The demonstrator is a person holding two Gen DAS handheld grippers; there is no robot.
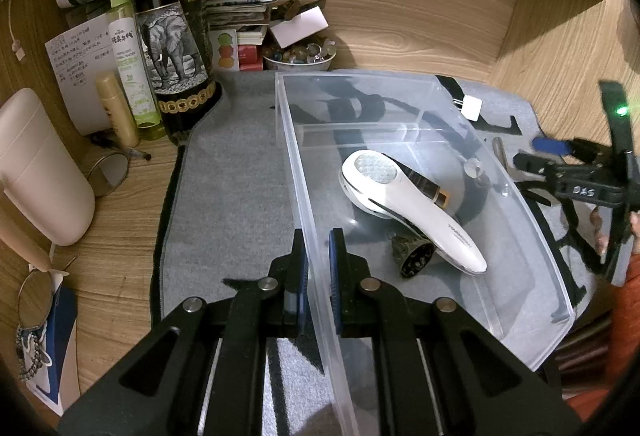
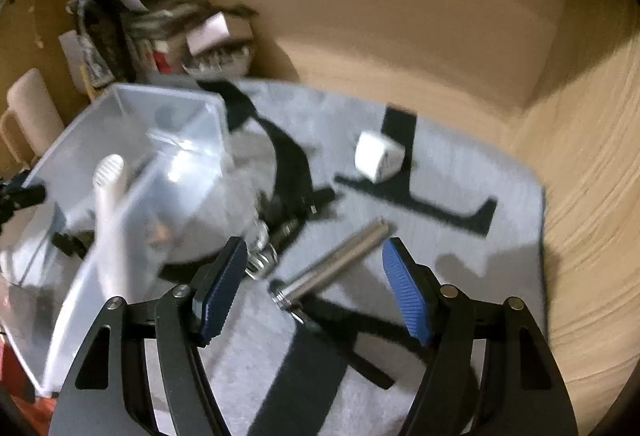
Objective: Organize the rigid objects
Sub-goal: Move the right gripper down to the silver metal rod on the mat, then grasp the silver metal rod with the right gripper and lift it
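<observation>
The wooden tabletop (image 1: 120,220) carries a grey mat (image 1: 232,196), and on the mat sits a clear plastic bin (image 1: 532,276) with an inner divider. Inside the bin lie a white handheld device (image 1: 412,204), a small dark ornate bell (image 1: 416,256) touching its underside, and a clear knob (image 1: 474,168) near the right wall. The left tongs (image 1: 318,268) are clamped on the bin's left wall, 1 pad on each side. The right tongs (image 2: 316,276) stand wide apart, holding nothing, over a metal spring tool (image 2: 340,262) lying on the mat beside the bin. A white plug adapter (image 2: 378,156) rests farther back on the mat.
</observation>
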